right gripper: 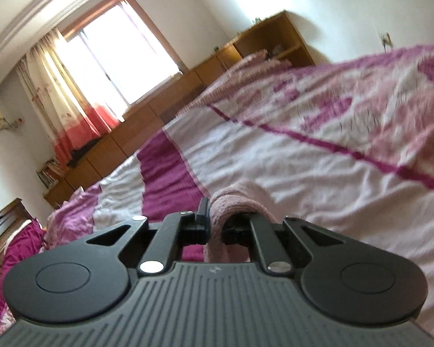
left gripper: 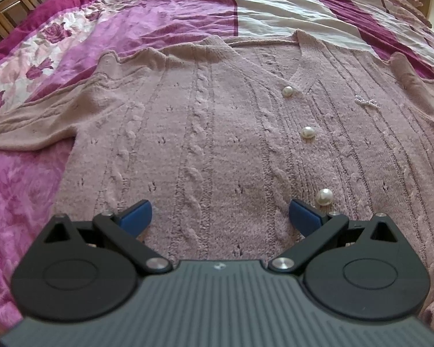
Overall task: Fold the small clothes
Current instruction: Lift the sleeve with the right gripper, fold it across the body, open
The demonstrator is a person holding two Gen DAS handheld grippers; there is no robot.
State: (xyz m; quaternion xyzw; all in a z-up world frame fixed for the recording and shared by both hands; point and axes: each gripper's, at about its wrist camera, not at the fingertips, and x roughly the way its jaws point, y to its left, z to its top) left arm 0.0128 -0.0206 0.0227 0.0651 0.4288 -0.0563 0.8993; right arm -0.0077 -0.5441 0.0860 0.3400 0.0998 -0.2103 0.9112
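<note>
Two grippers, one garment: pink cable-knit cardigan (left gripper: 217, 133) spread front-up on the bed (left gripper: 289, 14), neckline away from the left wrist camera, hem toward it, long axis running from camera to far edge along the row of pearl buttons (left gripper: 307, 132). Left gripper (left gripper: 220, 217) poised over the lower body of the knit, pointing steeply down, blue fingers (left gripper: 137, 215) wide apart with nothing between them, the nearest button just beside the right-hand finger. One sleeve (left gripper: 43, 118) stretched out to the left in that view, lying on the purple floral cover; the opposite sleeve running off the picture's right edge. Right gripper (right gripper: 209, 217) closed tight on a fold of pink knit (right gripper: 237, 199), the fabric draped over one finger and hanging down behind the jaws, raised above the white and magenta striped cover; which part of the cardigan is pinched, impossible to tell from this view, though probably the sleeve or side edge on that hand's own side. Judged from this: a fold across the long axis, carried inward toward the button line, with the left gripper nearer the hem and well placed to pin the body flat meanwhile.
</note>
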